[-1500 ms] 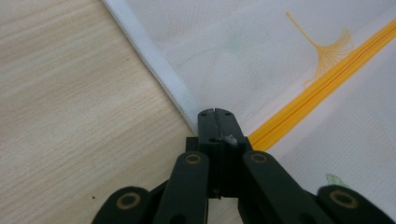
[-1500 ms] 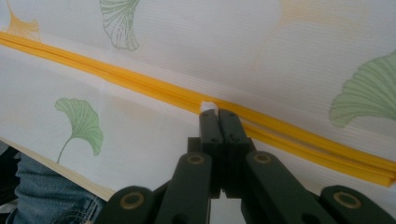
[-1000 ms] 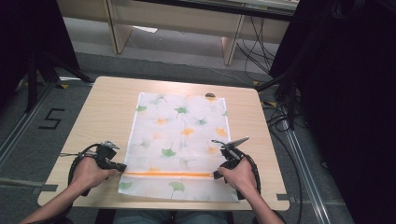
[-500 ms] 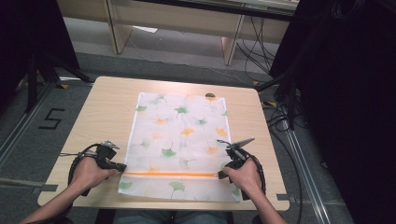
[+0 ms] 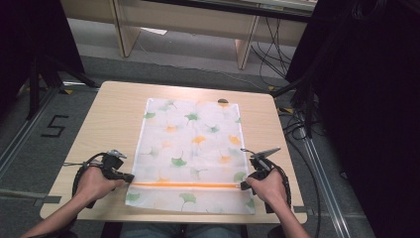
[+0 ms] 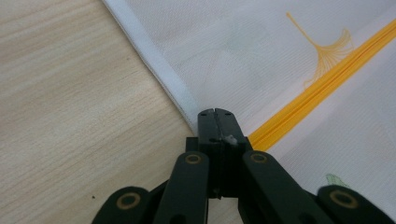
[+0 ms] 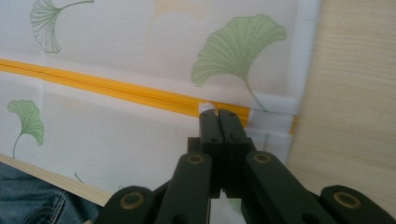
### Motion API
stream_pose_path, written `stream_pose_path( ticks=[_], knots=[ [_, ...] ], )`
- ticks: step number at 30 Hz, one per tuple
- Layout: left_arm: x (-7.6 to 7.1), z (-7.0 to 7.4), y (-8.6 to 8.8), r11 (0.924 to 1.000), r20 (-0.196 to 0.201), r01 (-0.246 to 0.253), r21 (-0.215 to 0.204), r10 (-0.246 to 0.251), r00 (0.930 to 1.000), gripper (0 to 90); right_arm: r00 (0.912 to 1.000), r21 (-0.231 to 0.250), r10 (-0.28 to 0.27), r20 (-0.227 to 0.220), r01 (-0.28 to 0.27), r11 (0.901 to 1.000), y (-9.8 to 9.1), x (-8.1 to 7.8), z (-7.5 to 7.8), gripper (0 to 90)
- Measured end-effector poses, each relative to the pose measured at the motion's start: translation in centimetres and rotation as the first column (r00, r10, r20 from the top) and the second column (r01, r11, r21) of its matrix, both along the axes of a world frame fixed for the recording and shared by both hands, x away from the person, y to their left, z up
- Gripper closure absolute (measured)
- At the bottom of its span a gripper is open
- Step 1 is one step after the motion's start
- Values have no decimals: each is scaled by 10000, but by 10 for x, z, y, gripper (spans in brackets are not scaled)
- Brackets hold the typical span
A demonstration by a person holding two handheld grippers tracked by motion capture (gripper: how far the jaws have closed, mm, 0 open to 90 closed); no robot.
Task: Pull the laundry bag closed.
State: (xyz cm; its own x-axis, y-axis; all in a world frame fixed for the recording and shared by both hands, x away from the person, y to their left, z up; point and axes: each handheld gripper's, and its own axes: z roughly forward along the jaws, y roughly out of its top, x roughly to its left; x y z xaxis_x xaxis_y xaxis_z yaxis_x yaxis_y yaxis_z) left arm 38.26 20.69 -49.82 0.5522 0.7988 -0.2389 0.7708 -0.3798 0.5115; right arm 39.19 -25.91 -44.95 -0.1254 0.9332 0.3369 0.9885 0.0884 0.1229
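Your mesh bag point(image 5: 190, 153) lies flat mid-frame in the high view, its orange zipper point(image 5: 185, 185) running across the lower part. Your left gripper point(image 6: 215, 122) clamps the bag's edge at the zipper's end; your right gripper point(image 7: 218, 122), jaws together, pinches the white zipper pull point(image 7: 206, 107) at the far end (nearly all the zipper's travel looks left).

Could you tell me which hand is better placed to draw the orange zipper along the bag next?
Probably the right. The right tool is shut on the small white pull at its end of the orange zipper, while the left tool pinches the bag at the far end, anchoring it.
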Motion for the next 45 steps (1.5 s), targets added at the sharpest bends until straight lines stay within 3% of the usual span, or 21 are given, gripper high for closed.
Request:
stream_pose_path(
  ticks=[5,6,7,11,12,13,27,31,33,35,37,38,39,41,42,45],
  knots=[
    [0,0,0,10000,-1,1,7,-1,10000,900,9996,-135,-242,139,244,9996,-8,-1,1,900],
    [0,0,0,10000,-8,-18,-10,18,10000,900,9994,182,-320,104,318,9993,-10,-1,0,900],
    [0,0,0,10000,-7,-5,-8,5,10000,900,9994,-155,-318,146,320,9994,-11,-1,1,900],
    [0,0,0,10000,-6,-26,-9,26,10000,900,9989,-97,-439,181,441,9990,-17,-1,1,900],
    [0,0,0,10000,3,-28,-3,28,10000,900,9992,43,-406,-46,407,9992,-18,0,1,900],
    [0,0,0,10000,-10,0,-4,0,10000,900,9984,-40,-548,120,549,9985,-18,-1,1,900],
    [0,0,1,9999,-3,95,73,-95,10000,900,9995,8,-322,79,322,9995,-21,1,-5,900],
    [0,-1,2,9999,21,4,-133,-4,10000,900,9998,361,-162,62,160,9992,-23,1,-6,900],
    [0,-1,2,9999,75,10,-132,-9,10000,900,9991,413,-178,380,162,9990,-26,-1,-5,900],
    [1,0,3,9998,131,205,52,-205,9997,900,9951,604,-101,987,41,9982,-30,-1,-5,897],
    [0,3,3,9993,366,-165,-348,177,9992,900,9840,472,114,1777,-201,9987,-36,0,-5,863],
    [0,6,5,9973,587,-300,-663,340,9977,899,9863,470,-435,1593,365,9982,-36,-1,-2,838],
    [0,10,9,9956,728,-360,-865,423,9964,899,9775,471,-158,2104,60,9989,-42,1,-4,810],
    [0,16,15,9915,1242,-596,-1159,740,9895,895,9659,414,-447,2550,352,9985,-46,1,-4,766],
    [-1,18,18,9892,1380,-724,-1271,900,9863,889,9722,441,-751,2217,670,9968,-48,0,-2,745],
    [-3,19,26,9818,1565,-936,-1655,1199,9804,835,9613,522,-1023,2558,920,9944,-55,0,-3,683]
  ],
)
